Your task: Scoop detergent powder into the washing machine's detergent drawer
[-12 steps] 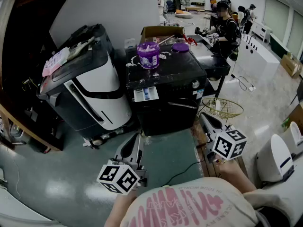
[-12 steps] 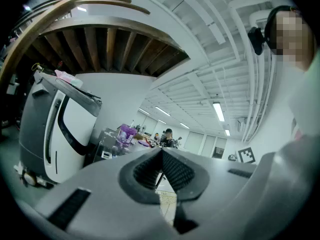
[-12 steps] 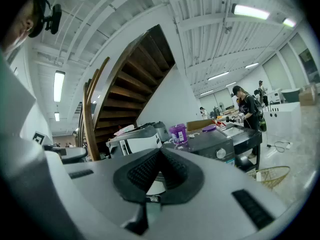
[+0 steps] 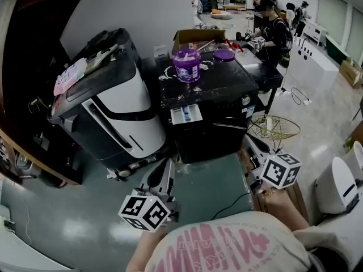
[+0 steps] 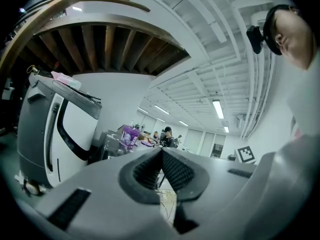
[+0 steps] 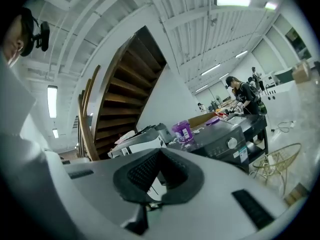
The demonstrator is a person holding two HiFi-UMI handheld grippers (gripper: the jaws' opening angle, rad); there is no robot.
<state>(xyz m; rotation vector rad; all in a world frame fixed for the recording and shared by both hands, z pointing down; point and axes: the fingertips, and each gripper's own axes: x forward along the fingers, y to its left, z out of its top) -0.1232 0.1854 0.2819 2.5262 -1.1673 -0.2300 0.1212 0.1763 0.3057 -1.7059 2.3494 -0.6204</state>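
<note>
A black washing machine [image 4: 212, 109] stands ahead, its detergent drawer [image 4: 186, 114] pulled out at the front left. On its top sits an open purple detergent tub [image 4: 186, 64], with the purple lid [image 4: 224, 54] lying to the right. White powder is spilled around the tub. My left gripper [image 4: 164, 175] and right gripper [image 4: 255, 146] hover low, short of the machine, both shut with nothing between the jaws. The left gripper view shows the shut gripper [image 5: 161, 151] and the tub [image 5: 130, 135] far off. From the right gripper [image 6: 159, 154], also shut, the tub [image 6: 182, 132] lies beyond.
A white-and-black appliance [image 4: 113, 106] stands left of the machine. A cardboard box [image 4: 195, 37] is behind the tub, a wire basket [image 4: 275, 128] on the floor at right, and a white unit [image 4: 334, 191] at far right. A person [image 4: 275, 30] works at a back table.
The washing machine sits a little lower and nearer in the head view. Both grippers stay shut and keep roughly the same places low in the frame.
</note>
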